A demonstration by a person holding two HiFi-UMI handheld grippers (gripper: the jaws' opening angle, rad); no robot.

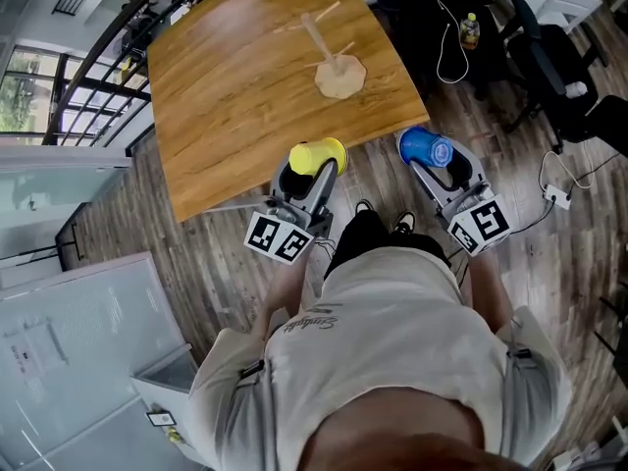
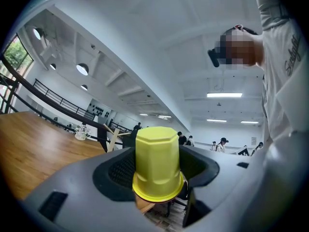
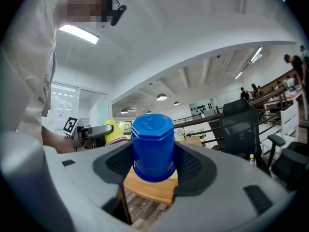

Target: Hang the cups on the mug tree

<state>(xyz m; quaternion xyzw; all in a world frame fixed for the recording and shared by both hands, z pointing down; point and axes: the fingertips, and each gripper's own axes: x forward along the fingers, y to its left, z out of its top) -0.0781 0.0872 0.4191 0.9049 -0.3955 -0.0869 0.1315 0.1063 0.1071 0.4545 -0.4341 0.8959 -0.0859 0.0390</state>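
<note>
My left gripper is shut on a yellow cup over the near edge of the wooden table. In the left gripper view the yellow cup stands upside down between the pads, base uppermost. My right gripper is shut on a blue cup, held just off the table's near right corner. In the right gripper view the blue cup is also inverted. The wooden mug tree stands bare on the far middle of the table, well beyond both cups, and shows small as the mug tree in the left gripper view.
Black office chairs and a loose white cable sit right of the table, with a bottle near them. A black railing runs along the left. A white cabinet stands at lower left. Several people stand far off.
</note>
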